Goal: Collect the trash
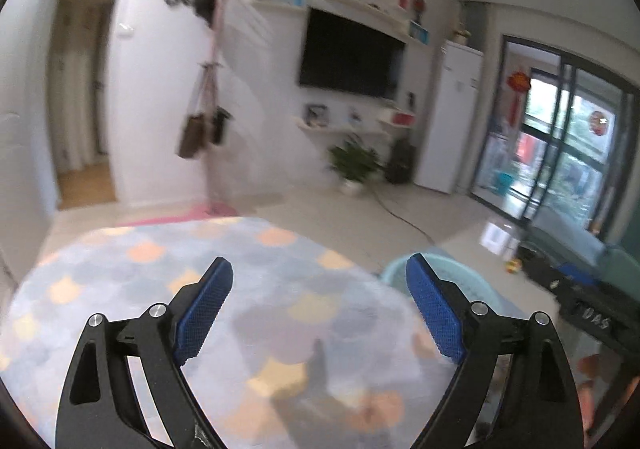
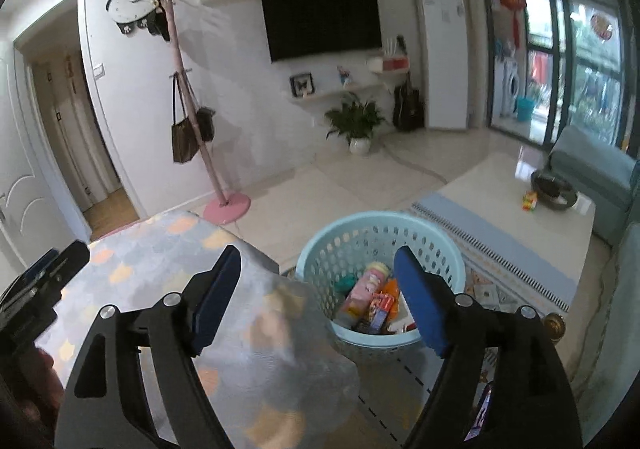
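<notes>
From the left wrist, I am holding my left hand-held gripper (image 1: 319,273) spread wide and empty over the tabletop (image 1: 132,273). From the right wrist, my right hand-held gripper (image 2: 317,263) is also gaping empty, hanging over the basket (image 2: 320,249) holding the trash (image 2: 374,303).

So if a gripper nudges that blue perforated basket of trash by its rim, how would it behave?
The basket looks like thin perforated plastic, so probably light and slightly flexible at the rim. It holds only a few packets and bottles, so it would likely slide rather than resist. Being wide and low, it seems unlikely to tip.
</notes>
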Available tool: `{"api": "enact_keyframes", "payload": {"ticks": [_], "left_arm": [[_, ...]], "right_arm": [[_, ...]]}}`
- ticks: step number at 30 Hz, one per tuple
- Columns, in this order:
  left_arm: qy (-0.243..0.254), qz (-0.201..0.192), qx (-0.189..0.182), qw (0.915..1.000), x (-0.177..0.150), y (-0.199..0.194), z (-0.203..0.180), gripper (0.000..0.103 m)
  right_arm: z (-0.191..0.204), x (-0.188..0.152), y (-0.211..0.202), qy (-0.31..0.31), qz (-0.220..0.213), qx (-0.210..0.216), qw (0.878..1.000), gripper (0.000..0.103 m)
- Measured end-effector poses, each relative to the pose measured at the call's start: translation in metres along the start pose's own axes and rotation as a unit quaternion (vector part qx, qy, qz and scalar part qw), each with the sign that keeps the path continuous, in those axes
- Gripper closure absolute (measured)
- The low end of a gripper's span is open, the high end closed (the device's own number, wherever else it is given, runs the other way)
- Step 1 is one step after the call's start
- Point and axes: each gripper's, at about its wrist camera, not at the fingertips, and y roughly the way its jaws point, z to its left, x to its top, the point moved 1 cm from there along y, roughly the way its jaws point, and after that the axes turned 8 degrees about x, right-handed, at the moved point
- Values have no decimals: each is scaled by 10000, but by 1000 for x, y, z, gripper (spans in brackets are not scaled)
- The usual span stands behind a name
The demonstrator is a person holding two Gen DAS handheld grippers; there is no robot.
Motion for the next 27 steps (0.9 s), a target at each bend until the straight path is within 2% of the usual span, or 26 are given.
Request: {"api": "enact_keyframes", "payload": {"ticks": [3, 8, 11, 13, 17, 21, 27], "left_arm": [[-63, -181, 275, 9994, -14, -8, 4, 14], [-198, -130, 272, 9993, -32, 1, 1, 15], [-105, -156, 269, 9995, -33, -1, 2, 15], [-150, -197, 304, 9992, -36, -5, 6, 14], [-20, -55, 522, 9986, -41, 0, 5, 14], [-28, -10, 676, 9977, -41, 2, 8, 14], [-35, -19, 613, 9981, -41, 0, 10, 14]], "right_arm": [[11, -8, -7, -96, -207, -134, 9996, 28], [15, -22, -9, -33, -356, -107, 9993, 28], [20, -28, -6, -234, -346, -295, 9987, 28], [22, -30, 0, -287, -257, -267, 9989, 28], [25, -28, 4, -312, -244, -211, 9990, 28], [28, -29, 5, -425, -375, -344, 9978, 28], [24, -33, 8, -467, -405, -445, 9971, 28]]}}
